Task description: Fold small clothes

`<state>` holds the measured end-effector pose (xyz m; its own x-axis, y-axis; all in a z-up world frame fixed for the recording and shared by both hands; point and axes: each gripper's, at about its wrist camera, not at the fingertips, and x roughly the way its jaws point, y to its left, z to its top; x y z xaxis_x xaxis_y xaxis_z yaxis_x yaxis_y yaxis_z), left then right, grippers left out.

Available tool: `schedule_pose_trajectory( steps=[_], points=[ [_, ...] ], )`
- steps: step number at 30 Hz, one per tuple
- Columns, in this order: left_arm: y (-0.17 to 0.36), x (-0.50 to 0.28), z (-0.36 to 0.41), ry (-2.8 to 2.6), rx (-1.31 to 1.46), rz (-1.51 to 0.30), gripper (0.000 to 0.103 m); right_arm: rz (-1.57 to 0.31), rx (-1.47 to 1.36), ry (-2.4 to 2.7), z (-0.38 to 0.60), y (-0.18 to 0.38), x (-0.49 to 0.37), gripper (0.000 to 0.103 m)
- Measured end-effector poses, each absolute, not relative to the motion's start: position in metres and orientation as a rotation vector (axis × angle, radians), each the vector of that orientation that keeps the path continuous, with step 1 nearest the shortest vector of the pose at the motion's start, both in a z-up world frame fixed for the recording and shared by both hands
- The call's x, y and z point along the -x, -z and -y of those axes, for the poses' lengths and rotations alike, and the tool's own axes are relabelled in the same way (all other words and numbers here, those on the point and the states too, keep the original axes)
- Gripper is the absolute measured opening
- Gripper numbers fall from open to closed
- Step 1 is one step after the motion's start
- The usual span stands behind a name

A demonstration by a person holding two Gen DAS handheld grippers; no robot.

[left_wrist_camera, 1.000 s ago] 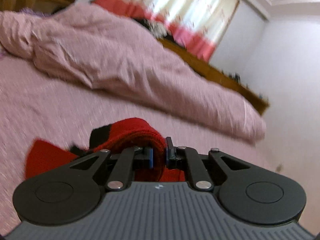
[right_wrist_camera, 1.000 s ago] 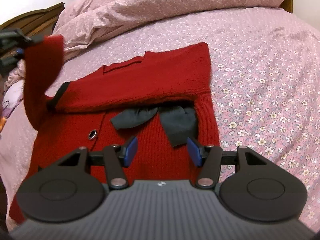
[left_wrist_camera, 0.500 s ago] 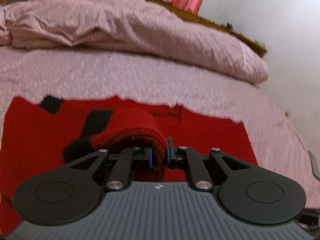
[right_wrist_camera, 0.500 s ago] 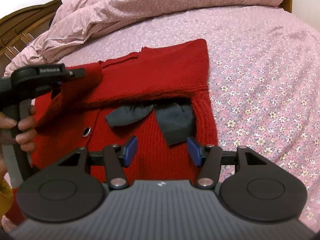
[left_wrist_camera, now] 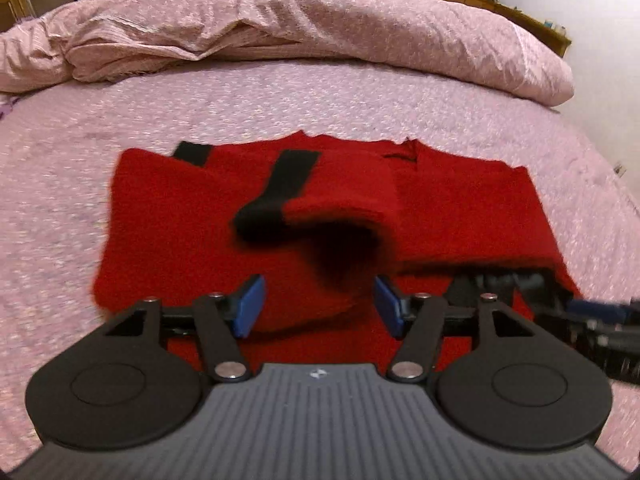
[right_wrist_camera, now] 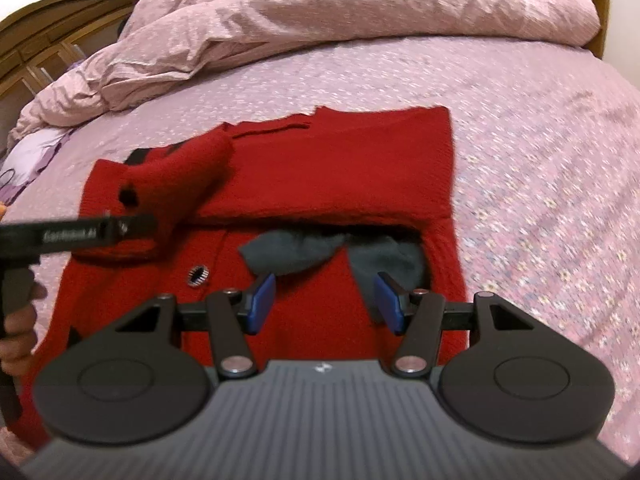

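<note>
A red knit cardigan (left_wrist_camera: 180, 220) (right_wrist_camera: 340, 168) lies flat on the bed, its far side folded over. One sleeve (left_wrist_camera: 340, 184) (right_wrist_camera: 180, 176) with a black cuff lies blurred across the body. My left gripper (left_wrist_camera: 319, 306) (right_wrist_camera: 132, 226) hovers just above it; its jaws are opening, and the blue pads (left_wrist_camera: 250, 306) stand clear of the sleeve end between them. My right gripper (right_wrist_camera: 324, 300) (left_wrist_camera: 592, 312) stands open over the cardigan's near part, nothing in it. A dark grey bow (right_wrist_camera: 296, 254) (left_wrist_camera: 500, 280) lies just beyond its fingertips, a button (right_wrist_camera: 199, 275) to its left.
A bunched pink duvet (left_wrist_camera: 280, 12) (right_wrist_camera: 320, 12) fills the far side of the bed. Floral sheet (right_wrist_camera: 540, 200) spreads around the cardigan. Wooden furniture (right_wrist_camera: 60, 40) stands at the far left. A person's hand (right_wrist_camera: 16, 332) grips the left tool's handle.
My left gripper came down over the cardigan carrying the sleeve, then its jaws parted and let the sleeve go. My right gripper shifted slightly and stayed open.
</note>
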<state>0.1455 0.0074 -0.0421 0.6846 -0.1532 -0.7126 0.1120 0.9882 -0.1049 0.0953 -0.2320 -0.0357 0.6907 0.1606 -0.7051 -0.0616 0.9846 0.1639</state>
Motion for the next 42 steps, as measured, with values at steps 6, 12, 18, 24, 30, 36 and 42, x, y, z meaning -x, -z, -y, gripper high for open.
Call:
schedule_pose_trajectory(
  steps=[6, 12, 18, 24, 30, 36, 42],
  points=[
    [0.05, -0.128, -0.041, 0.014, 0.014, -0.837, 0.066, -0.78, -0.106, -0.211, 0.208, 0.02, -0.114, 0.057],
    [0.064, -0.133, -0.07, -0.09, 0.069, -0.91, 0.066, -0.784, -0.08, -0.308, 0.165, 0.006, -0.152, 0.057],
    [0.068, -0.142, -0.082, -0.093, 0.125, -0.914, 0.066, -0.815, 0.063, -0.358, 0.113, 0.012, -0.188, 0.058],
    [0.069, -0.146, -0.077, -0.091, 0.127, -0.899, 0.066, -0.858, 0.203, -0.329, 0.085, 0.03, -0.216, 0.058],
    [0.068, -0.152, -0.076, -0.094, 0.126, -0.901, 0.066, -0.866, 0.177, -0.306, 0.096, 0.042, -0.228, 0.053],
    [0.066, -0.159, -0.075, -0.115, 0.12, -0.878, 0.066, -0.784, 0.022, -0.319, 0.126, 0.016, -0.234, 0.014],
    [0.071, -0.165, -0.076, -0.142, 0.129, -0.862, 0.066, -0.531, -0.099, -0.246, 0.164, -0.027, -0.223, 0.012]
  ],
)
